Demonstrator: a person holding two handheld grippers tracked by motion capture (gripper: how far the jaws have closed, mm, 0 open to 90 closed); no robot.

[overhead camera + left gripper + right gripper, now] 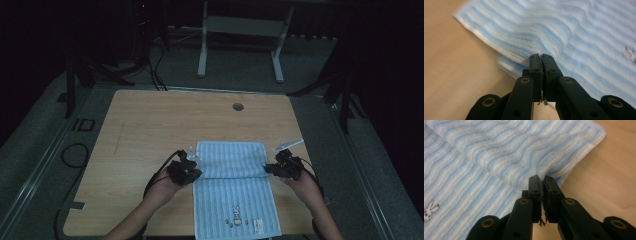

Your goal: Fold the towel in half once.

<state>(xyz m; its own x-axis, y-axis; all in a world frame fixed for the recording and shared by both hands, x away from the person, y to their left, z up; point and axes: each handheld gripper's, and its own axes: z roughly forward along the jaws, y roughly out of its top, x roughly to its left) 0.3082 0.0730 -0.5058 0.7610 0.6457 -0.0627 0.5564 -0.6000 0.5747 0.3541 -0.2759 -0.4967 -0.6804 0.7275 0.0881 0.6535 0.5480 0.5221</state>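
The left tongs [192, 167] are closed on the left edge of the light blue striped terry towel [234, 192]; in the left gripper view the 2 black jaws of these tongs [541, 56] meet with a pinch of folded cloth [574, 37] between their tips. The right tongs [270, 168] are closed on the right edge of the same towel; in the right gripper view these tongs [541, 178] show their jaws nearly together with towel [499, 157] fibres caught in the narrow gap.

In the high view the towel lies in the lower centre of the frame on the light wooden bench [150, 130]. Its far portion is folded back over the near portion, forming a double layer between the 2 tongs. The near end reaches the bench's front edge and carries a small embroidered rabbit motif [236, 215] and a white label [258, 226].

A person's left hand [165, 190] and right hand [302, 187] enter from the bottom of the frame. A round cable hole [238, 106] sits near the bench's far edge. A small clear plastic item [288, 145] lies on the bench just beyond the right tongs; its type cannot be told.
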